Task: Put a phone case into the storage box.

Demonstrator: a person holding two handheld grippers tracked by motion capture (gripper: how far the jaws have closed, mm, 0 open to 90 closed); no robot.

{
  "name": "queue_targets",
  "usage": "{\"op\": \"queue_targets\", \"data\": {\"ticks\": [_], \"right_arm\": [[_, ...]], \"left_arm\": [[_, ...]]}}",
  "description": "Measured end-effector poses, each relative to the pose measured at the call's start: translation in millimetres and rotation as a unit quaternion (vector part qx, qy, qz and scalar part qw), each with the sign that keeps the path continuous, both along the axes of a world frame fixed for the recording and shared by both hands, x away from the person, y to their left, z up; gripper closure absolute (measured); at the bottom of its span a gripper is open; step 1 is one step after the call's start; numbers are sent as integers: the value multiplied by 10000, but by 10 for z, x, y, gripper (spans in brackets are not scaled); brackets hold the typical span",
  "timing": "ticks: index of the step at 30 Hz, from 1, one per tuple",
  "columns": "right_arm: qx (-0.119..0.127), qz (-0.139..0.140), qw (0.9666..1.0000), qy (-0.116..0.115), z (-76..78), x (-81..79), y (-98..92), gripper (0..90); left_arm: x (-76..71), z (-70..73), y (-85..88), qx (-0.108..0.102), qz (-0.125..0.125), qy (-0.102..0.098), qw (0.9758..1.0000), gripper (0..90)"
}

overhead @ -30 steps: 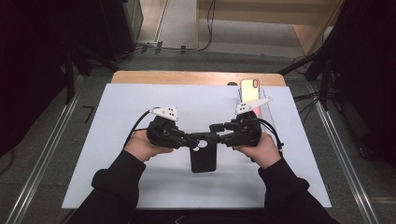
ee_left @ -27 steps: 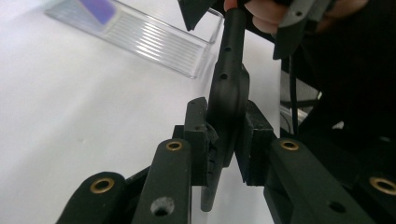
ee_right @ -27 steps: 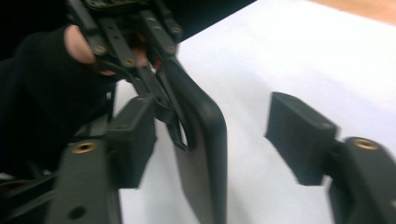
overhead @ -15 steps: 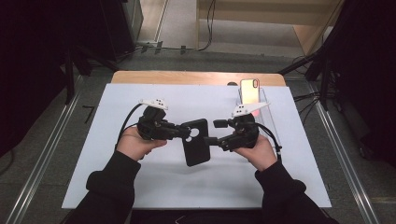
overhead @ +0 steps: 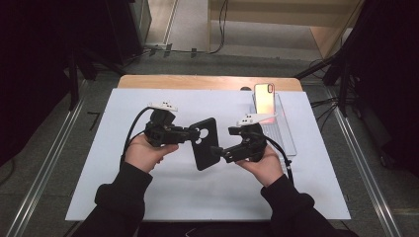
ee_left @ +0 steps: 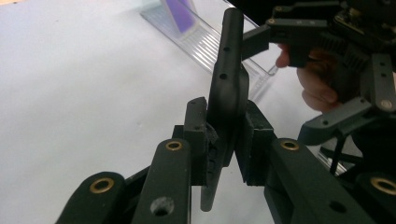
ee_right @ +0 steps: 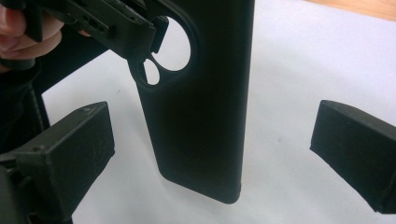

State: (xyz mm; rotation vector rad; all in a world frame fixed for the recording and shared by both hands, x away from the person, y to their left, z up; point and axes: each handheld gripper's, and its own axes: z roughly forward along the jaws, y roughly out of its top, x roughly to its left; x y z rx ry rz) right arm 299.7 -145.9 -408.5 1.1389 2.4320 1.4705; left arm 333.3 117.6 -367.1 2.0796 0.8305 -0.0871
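high view: black phone case held up over the white bench between both hands, left tool at its camera-hole end, right tool at its lower right edge. left gripper view adds what the high view can't: the case seen edge-on, pinched tight between the left tool's two pads, narrow gap, gripping it near the cutout corner. right gripper view adds the case's flat back with round camera holes, hanging between the right tool's pads with clear white bench on both sides, so the right tool stands wide and touches nothing; its jaws have just been opening, case still between them. around: a phone with shiny pinkish back propped in a clear stand at the bench's far right, just behind the right hand; wooden bench edge beyond the white sheet. left hand and dark sleeves come in from the bottom. nothing blocks the case apart from the tools.
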Motion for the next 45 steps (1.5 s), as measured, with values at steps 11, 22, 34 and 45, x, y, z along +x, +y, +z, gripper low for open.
{"op": "queue_targets", "data": {"ticks": [11,22,34,45], "right_arm": [[-127,-449,9985,-273,-59,-73,194,0],[-228,-676,9971,-260,-148,-116,365,51],[-196,-801,9964,-216,-189,-70,402,125],[-157,-907,9956,-166,-186,-5,287,136]], "left_arm": [[-49,19,-83,121,346,13,9993,764],[-109,0,-203,131,373,85,9992,764],[-147,-6,-268,54,302,102,9995,759],[-143,88,-171,-153,203,265,9993,489]]}}
